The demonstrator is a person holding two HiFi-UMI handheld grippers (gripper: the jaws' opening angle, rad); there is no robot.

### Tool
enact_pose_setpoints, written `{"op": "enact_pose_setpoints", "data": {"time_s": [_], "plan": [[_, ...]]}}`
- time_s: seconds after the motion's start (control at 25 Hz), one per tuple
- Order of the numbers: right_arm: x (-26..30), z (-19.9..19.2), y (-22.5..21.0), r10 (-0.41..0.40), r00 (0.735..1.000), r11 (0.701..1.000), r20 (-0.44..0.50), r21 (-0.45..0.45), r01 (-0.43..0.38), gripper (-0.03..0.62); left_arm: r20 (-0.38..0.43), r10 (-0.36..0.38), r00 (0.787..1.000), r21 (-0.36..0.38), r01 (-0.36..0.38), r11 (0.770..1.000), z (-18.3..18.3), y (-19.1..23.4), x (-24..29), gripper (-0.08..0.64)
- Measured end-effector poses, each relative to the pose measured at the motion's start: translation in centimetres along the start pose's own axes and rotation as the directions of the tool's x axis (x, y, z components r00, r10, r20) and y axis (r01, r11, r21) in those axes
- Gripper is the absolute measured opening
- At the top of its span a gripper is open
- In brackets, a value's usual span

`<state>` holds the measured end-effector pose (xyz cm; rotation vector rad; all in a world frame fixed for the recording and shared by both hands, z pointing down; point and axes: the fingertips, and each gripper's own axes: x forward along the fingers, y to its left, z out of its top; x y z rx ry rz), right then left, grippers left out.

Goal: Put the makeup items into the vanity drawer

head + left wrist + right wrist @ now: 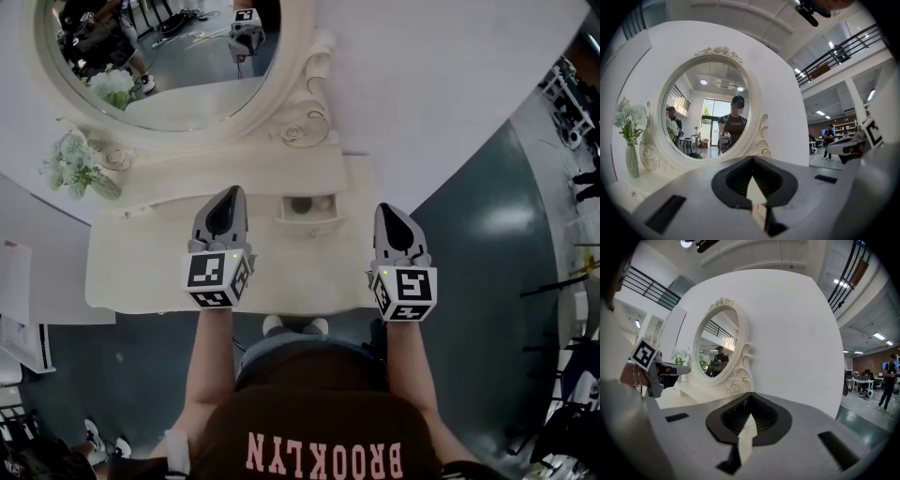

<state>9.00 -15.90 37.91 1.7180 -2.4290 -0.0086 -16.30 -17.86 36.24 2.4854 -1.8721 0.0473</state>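
A small drawer (308, 219) stands pulled out at the middle of the white vanity table (141, 272). Inside it lie a dark round item (300, 204) and a pale one (323, 202), too small to make out. My left gripper (228, 194) hovers over the tabletop just left of the drawer, jaws shut with nothing in them. My right gripper (386, 210) hangs at the table's right edge, right of the drawer, also shut and holding nothing. In the left gripper view the shut gripper (752, 160) points at the oval mirror (710, 110). In the right gripper view the gripper (750, 396) is likewise shut.
The oval mirror (169, 56) rises behind the drawer on a carved white frame. A vase of white flowers (80, 167) stands at the table's back left. A white curved wall backs the vanity. Dark floor (487, 244) lies to the right.
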Motion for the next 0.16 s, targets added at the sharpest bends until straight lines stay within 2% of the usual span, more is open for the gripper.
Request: {"op": "enact_pose_setpoints", "data": {"time_s": [0.16], "plan": [[-0.06, 0.22, -0.11, -0.001, 1.0, 1.0, 0.006, 0.003, 0.001, -0.003, 0.004, -0.001, 1.0, 0.003, 0.001, 1.0, 0.26, -0.1, 0.04, 0.005]]}}
